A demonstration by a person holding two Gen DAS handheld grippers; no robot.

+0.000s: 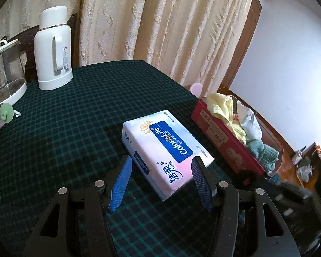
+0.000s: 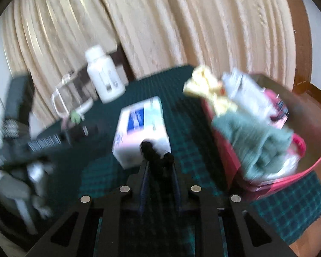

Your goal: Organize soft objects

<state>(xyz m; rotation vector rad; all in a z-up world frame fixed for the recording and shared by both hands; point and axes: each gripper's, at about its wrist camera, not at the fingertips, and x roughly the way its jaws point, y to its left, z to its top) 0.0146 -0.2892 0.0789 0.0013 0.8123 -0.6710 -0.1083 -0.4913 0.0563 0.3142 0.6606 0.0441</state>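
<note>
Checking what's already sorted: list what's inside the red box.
In the red box: a yellow towel, a white bag and a green knit piece. Anything beneath them is covered.

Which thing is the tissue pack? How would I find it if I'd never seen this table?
Look at the table with the dark green checked cloth. Between the tall white flask and the red box of soft cloths lies the tissue pack. It alone is a flat white-and-pink packet with a blue label.

My left wrist view is sharp but dim; my right smears with motion blur; fisheye corners go black.
</note>
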